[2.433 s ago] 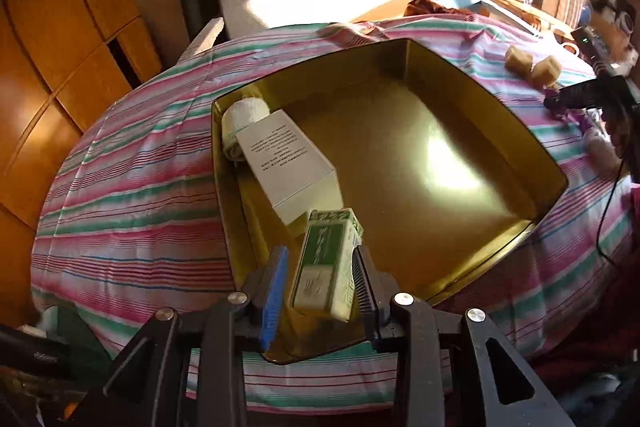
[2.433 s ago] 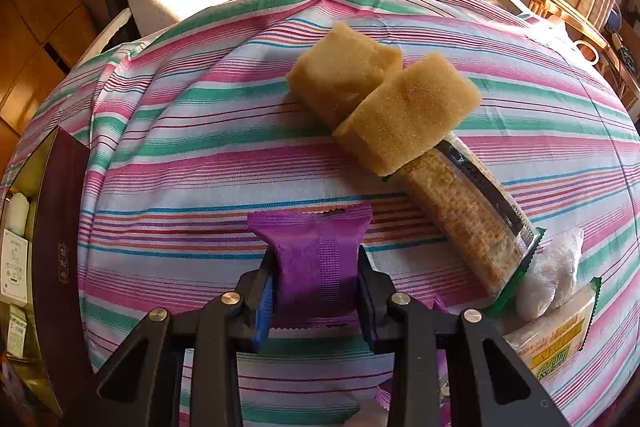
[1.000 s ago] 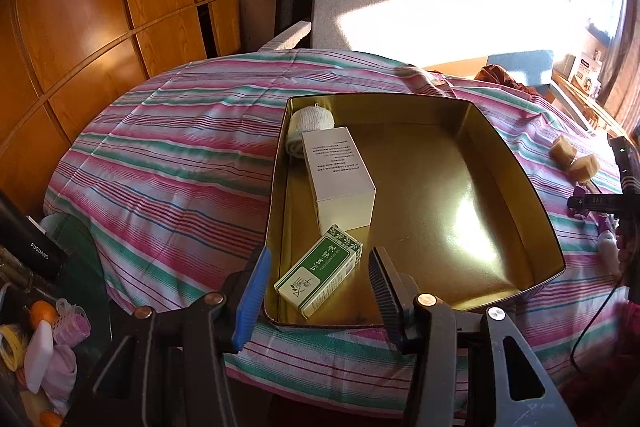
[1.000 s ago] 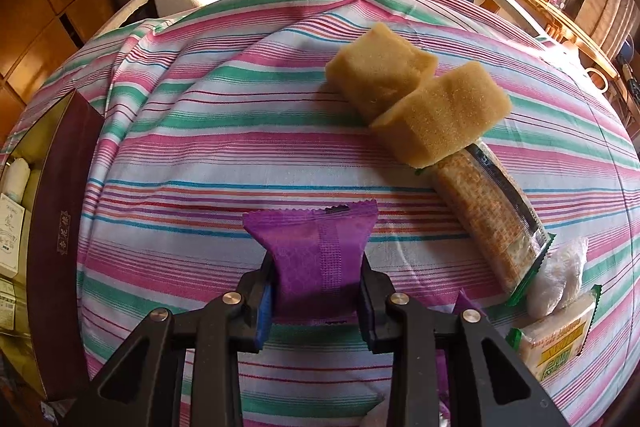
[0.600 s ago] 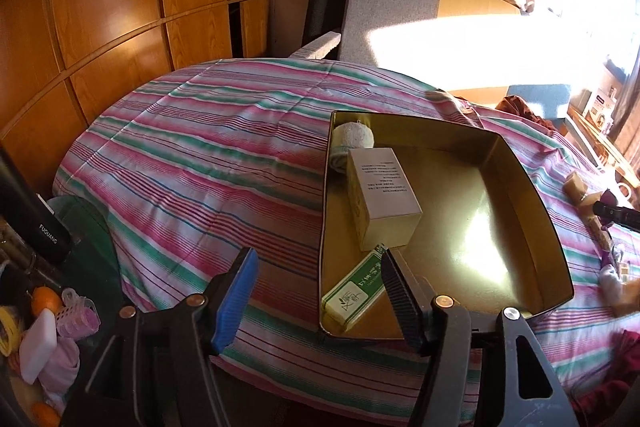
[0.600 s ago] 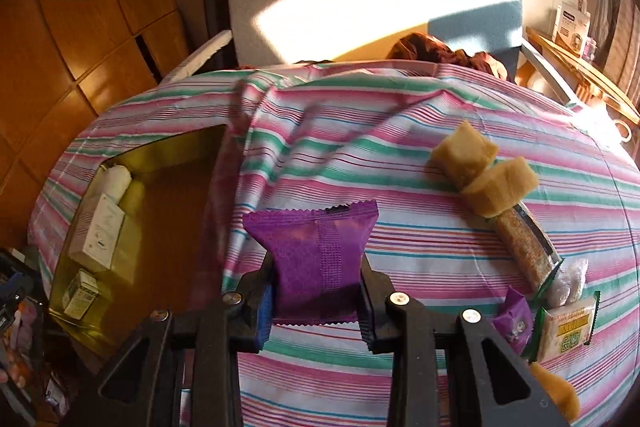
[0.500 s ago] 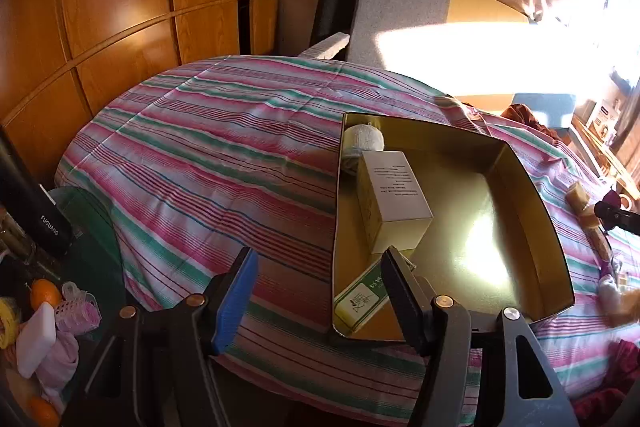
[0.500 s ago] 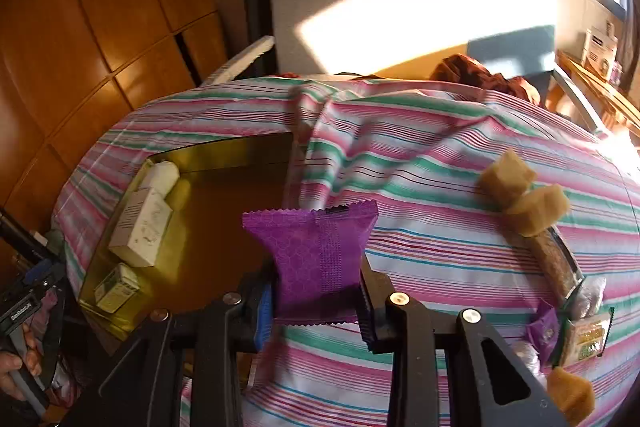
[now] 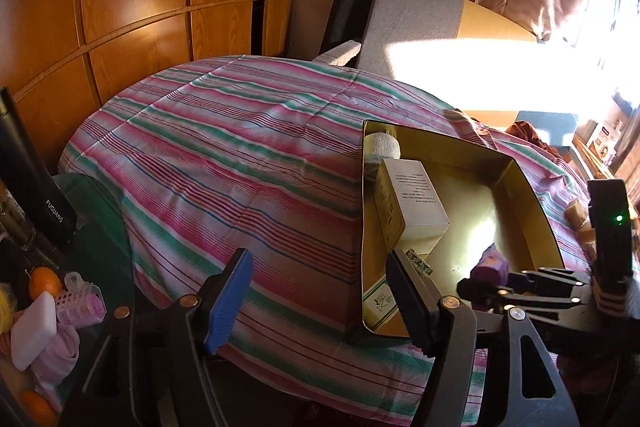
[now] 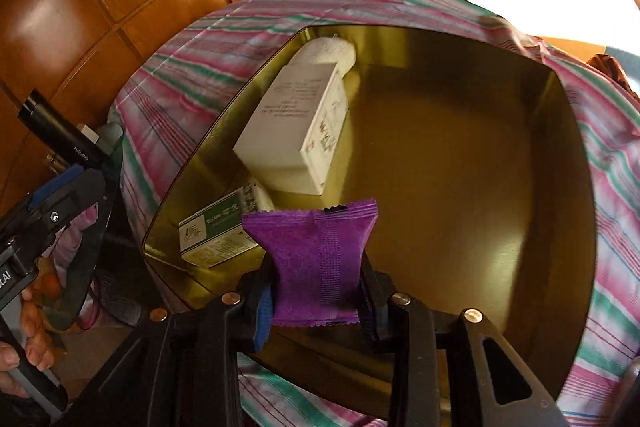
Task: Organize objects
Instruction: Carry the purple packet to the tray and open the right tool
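- R gripper (image 10: pixel 318 301): jaws clamped on purple packet (image 10: pixel 316 259), pads pressing both sides; packet hangs over near edge of gold tin (image 10: pixel 568 163).
- L gripper (image 9: pixel 320 295): jaws have just been opening, now wide w/ nothing between; sits off tin's near-left corner, over striped cloth (image 9: pixel 224 163).
- In tin along left wall: gauze roll (image 10: pixel 328 53), white box (image 10: pixel 296 131), green box (image 10: pixel 218 227).
- Step, by my read: drop-off of packet. Next calls for lowering onto bare floor right of boxes, then releasing.
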### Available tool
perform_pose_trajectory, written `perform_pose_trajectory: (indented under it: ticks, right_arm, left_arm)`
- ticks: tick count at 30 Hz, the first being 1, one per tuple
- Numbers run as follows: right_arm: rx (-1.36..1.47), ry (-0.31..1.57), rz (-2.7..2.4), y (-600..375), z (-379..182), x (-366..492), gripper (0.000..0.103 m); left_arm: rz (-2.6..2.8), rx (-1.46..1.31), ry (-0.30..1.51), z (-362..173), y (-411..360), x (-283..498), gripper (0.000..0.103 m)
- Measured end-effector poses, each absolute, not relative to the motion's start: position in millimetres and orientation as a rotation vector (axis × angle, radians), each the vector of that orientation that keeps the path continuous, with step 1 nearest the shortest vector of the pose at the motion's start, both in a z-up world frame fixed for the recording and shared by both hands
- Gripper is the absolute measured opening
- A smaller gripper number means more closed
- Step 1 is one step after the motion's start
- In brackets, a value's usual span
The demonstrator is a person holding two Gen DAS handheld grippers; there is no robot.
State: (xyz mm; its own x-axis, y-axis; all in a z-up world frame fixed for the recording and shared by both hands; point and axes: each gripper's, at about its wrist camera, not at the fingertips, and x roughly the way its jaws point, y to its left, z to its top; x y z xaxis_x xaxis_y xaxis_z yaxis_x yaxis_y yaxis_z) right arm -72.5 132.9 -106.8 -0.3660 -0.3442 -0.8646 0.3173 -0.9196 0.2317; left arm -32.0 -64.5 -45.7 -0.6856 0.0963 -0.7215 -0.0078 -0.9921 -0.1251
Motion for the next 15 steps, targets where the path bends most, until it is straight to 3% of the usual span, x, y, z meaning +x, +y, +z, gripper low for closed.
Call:
perform_pose_trajectory:
  ticks: [7,15]
  right_arm:
    - [1.457,-0.111,-2.205,113,-114,-65,0.044]
    - [1.370,-0.117,-2.320,134,-86,-46,0.045]
  left_arm:
    - [2.826,-1.217,-0.161,-48,-63,-30,0.072]
    - [2.827,-1.173,-0.092,-42,-51,-26,0.073]
